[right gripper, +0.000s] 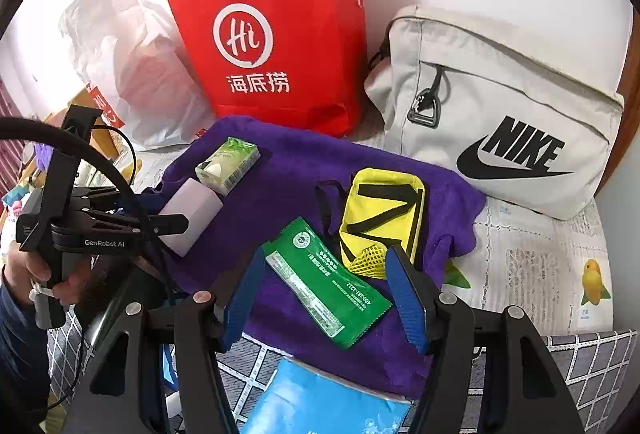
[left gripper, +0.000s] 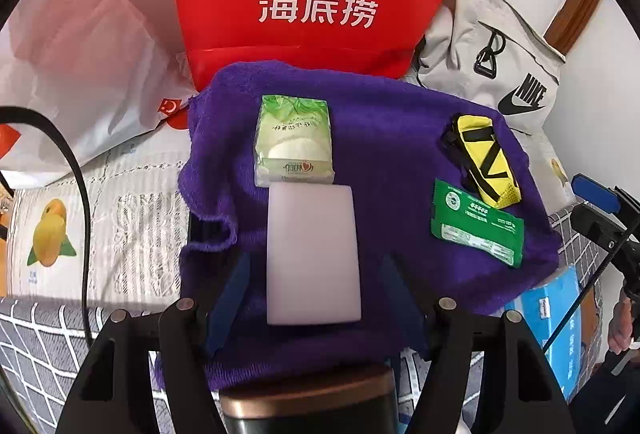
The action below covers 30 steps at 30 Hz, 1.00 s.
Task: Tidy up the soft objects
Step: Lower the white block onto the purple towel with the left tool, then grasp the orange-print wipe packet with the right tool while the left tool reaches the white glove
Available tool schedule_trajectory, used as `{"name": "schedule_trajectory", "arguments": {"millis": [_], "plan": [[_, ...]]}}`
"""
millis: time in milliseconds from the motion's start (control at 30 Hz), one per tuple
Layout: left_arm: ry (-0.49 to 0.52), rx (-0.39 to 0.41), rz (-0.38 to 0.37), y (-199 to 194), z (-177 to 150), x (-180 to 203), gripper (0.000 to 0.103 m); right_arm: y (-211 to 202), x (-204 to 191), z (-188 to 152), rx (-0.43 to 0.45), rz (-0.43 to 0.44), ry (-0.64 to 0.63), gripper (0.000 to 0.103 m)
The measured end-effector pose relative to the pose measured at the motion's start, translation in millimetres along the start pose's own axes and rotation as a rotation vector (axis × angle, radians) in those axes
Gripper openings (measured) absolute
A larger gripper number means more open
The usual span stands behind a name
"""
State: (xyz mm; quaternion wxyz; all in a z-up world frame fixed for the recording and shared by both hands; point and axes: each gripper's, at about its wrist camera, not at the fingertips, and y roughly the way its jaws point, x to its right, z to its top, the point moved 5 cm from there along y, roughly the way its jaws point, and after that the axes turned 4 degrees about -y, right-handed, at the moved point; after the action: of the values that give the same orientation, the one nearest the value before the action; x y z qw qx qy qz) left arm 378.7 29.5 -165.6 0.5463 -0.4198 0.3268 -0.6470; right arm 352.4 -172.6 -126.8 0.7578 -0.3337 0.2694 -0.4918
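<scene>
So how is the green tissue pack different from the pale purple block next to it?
The tissue pack is green and white with printing; the pale purple block is plain. The block looks longer than the pack. The block lies between the left gripper's open fingers; the pack lies beyond them. Both rest on the purple towel.

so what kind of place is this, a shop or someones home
Most likely a home, probably a bed or a covered table against a wall: a lemon-print cloth covers the surface, and a red paper shopping bag and grey canvas Nike bag lean on the white wall.
</scene>
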Motion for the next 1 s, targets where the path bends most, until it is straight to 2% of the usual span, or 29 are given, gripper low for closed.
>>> {"name": "schedule_trajectory", "arguments": {"millis": [200,433,633,867,1000], "plan": [[-0.004,0.033,0.011,-21,-7,-1,0.067,-17,-15,-7,0.008,0.0,-0.012,0.062],[-0.022,0.064,-0.022,-54,-31,-2,0.067,-48,-37,-36,0.019,0.009,0.0,0.062],[-0.017,0.102,-0.037,-90,-63,0,0.067,-73,-57,-59,0.027,0.016,-0.007,0.062],[0.008,0.145,-0.001,-122,-107,2,0.067,-100,-84,-102,0.025,0.04,-0.019,0.062],[0.009,0.145,-0.037,-130,-129,7,0.067,-102,-103,-133,-0.002,0.08,-0.043,0.062]]}}
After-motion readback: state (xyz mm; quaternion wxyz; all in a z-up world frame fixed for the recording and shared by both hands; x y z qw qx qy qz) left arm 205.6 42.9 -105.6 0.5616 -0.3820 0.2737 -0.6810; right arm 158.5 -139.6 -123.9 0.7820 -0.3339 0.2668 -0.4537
